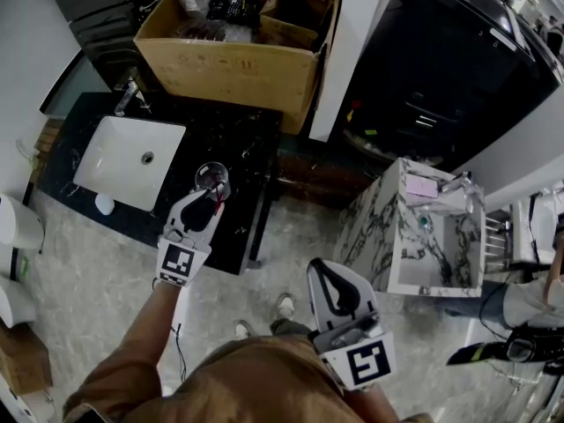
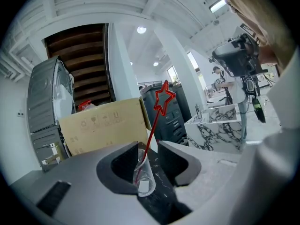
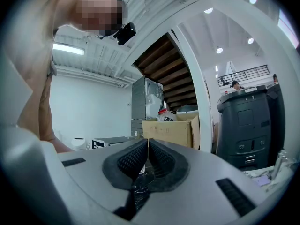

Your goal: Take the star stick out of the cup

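A clear plastic cup (image 1: 212, 180) stands on the black counter (image 1: 251, 161), near its front right part. In the left gripper view the cup (image 2: 145, 173) sits between my jaws, and a red star stick (image 2: 163, 99) leans up out of it to the right. My left gripper (image 1: 210, 203) (image 2: 148, 147) is open around the cup, with a gap showing on the right side. My right gripper (image 1: 321, 269) (image 3: 148, 142) hangs lower, off the counter and over the floor. It is shut and holds nothing.
A white sink (image 1: 132, 160) is set in the counter's left half. An open cardboard box (image 1: 238, 55) stands behind the counter. A marble vanity (image 1: 412, 229) is to the right and a dark machine (image 1: 454, 69) is behind it. The person's shoes (image 1: 284, 306) are on the stone floor.
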{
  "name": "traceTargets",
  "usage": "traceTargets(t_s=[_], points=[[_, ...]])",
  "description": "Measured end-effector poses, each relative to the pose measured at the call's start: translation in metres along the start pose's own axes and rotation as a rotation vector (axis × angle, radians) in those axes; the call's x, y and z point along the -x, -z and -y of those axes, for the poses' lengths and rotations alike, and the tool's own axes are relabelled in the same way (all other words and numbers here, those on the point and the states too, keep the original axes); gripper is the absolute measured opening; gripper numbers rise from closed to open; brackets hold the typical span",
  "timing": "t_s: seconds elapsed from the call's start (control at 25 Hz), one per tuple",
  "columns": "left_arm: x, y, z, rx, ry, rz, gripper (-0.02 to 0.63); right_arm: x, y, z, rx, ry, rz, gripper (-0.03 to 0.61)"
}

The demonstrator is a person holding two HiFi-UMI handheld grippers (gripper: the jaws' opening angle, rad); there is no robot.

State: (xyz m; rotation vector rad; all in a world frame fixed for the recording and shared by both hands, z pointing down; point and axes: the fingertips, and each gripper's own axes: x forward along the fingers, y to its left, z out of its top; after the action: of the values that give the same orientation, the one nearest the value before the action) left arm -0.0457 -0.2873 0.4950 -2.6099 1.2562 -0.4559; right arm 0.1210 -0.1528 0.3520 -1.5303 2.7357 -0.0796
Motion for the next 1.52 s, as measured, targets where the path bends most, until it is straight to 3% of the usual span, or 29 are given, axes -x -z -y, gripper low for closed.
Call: traceTargets(t_s=[1.52], points=[[-0.018, 0.013, -0.003, 0.018, -0.029, -0.059, 0.087, 0.011, 0.000, 0.007, 0.005, 0.014, -0.004, 0.003]])
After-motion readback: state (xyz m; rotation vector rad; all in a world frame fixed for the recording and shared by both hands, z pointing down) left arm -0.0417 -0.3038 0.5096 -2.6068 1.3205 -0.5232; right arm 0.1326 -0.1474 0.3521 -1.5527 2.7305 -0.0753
